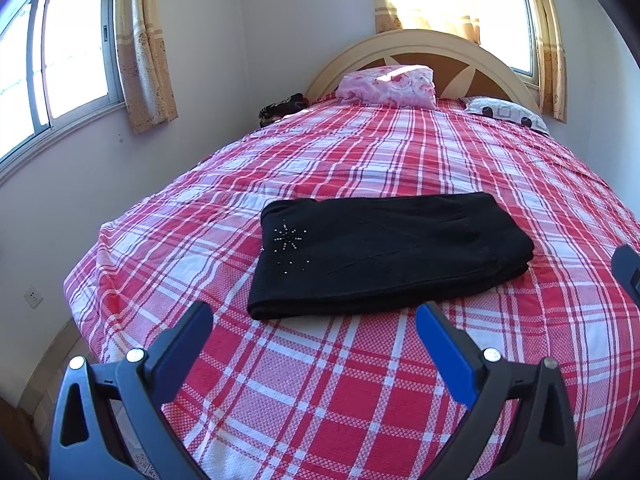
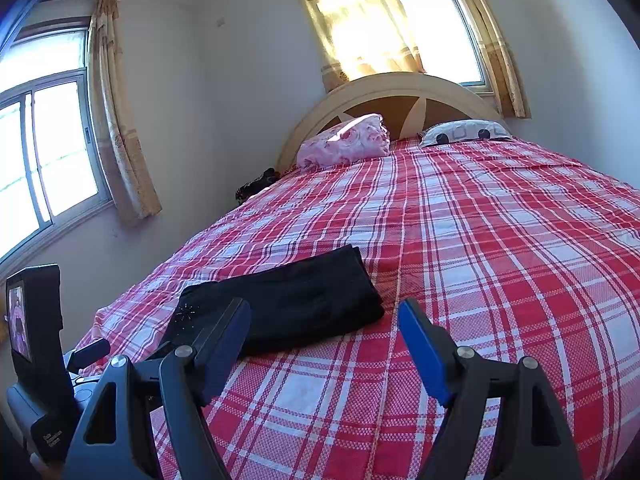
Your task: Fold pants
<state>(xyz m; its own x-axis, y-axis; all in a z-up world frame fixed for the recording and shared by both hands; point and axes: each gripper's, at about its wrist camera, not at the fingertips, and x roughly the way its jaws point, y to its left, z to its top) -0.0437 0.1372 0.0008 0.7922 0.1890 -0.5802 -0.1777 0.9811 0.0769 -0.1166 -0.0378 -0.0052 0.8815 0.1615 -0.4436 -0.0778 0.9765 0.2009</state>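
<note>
Here, a pair of black pants (image 1: 384, 256) is seen folded into a flat, thick bundle on a bed with a red and white checked bedspread (image 1: 320, 380). The pants lie near the foot of the bed, toward its left side, and a little star made of shiny beads (image 1: 290, 238) is sewn on the end nearest the left edge. The folded layers are stacked at the other end. The left gripper (image 1: 314, 322) is held above the bedspread, just in front of the pants, and its two blue-padded fingers are spread wide apart with nothing between them. The pants are not touched by it. The right gripper (image 2: 324, 320) is held to the right of the bundle, and its fingers are spread wide too, with only bedspread between them. In the right wrist view, the left finger crosses in front of the near edge of the pants (image 2: 288, 304), but whether they touch cannot be told. The body of the left gripper, with a small screen (image 2: 18, 320) on it, is seen at the left edge of that view. At the head of the bed, a pink flowered pillow (image 1: 388, 85) and a white pillow with dark spots (image 1: 506, 114) are laid against a rounded headboard (image 1: 460, 46). Two windows with yellow curtains (image 1: 144, 48) are set in the walls.
</note>
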